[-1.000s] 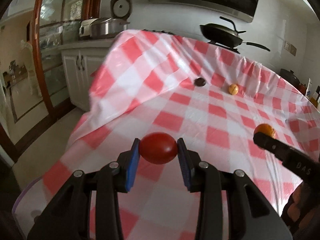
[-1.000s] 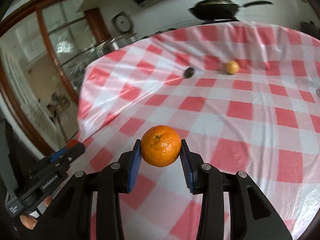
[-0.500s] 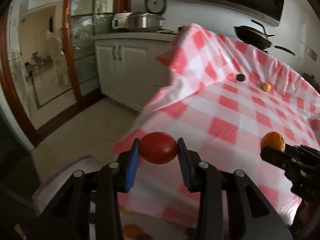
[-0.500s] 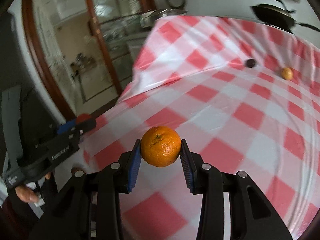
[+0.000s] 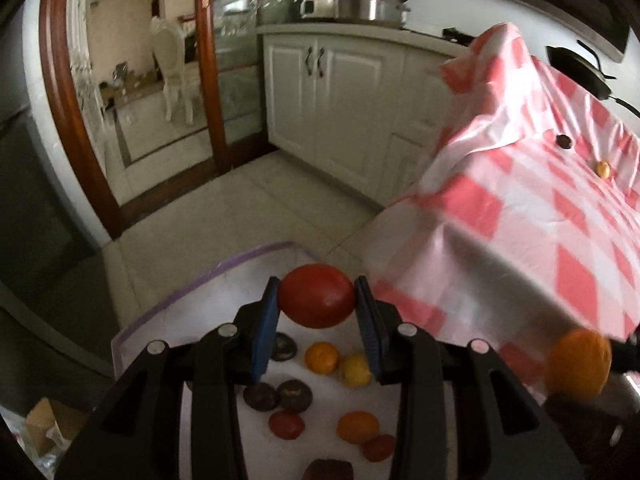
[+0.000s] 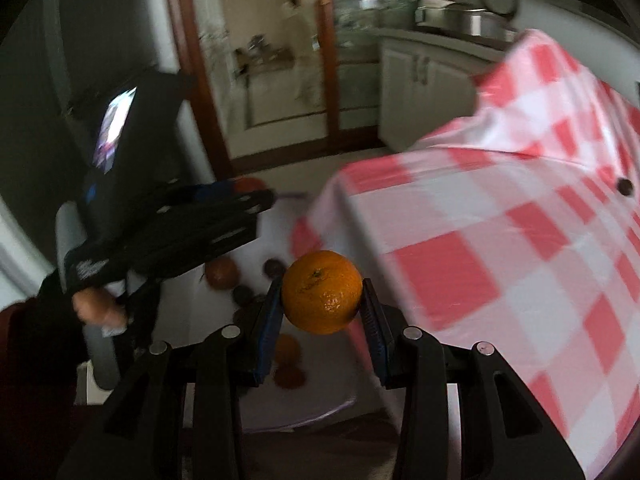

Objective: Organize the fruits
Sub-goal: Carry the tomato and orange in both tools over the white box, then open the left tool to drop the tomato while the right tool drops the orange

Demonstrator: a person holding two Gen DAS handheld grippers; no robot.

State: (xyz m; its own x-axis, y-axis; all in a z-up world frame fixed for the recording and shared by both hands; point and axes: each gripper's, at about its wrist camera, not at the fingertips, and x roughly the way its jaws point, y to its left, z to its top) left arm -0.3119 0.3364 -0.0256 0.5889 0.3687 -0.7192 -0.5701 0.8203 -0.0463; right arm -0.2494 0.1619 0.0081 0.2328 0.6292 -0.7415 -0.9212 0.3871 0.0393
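My left gripper (image 5: pixel 317 312) is shut on a red tomato (image 5: pixel 317 295) and holds it above a clear bin (image 5: pixel 176 304) that sits low beside the table. The bin holds several fruits, orange (image 5: pixel 321 357), yellow (image 5: pixel 356 370), red (image 5: pixel 286 425) and dark (image 5: pixel 295 395). My right gripper (image 6: pixel 322 312) is shut on an orange (image 6: pixel 322 292), held over the bin's near side (image 6: pixel 296 412) at the table's edge. The orange also shows in the left wrist view (image 5: pixel 579 364). The left gripper shows in the right wrist view (image 6: pixel 168 232).
The table with a red-checked cloth (image 5: pixel 532 216) stands to the right; a dark fruit (image 5: pixel 564 142) and a small orange fruit (image 5: pixel 602 168) lie on it far off. White cabinets (image 5: pixel 340 92) and a wooden door frame (image 5: pixel 68 112) stand behind. A cardboard box (image 5: pixel 44 428) lies on the floor.
Both grippers have swung left off the table, each with its fruit held. They now sit over the bin beside the table, which has come into view.
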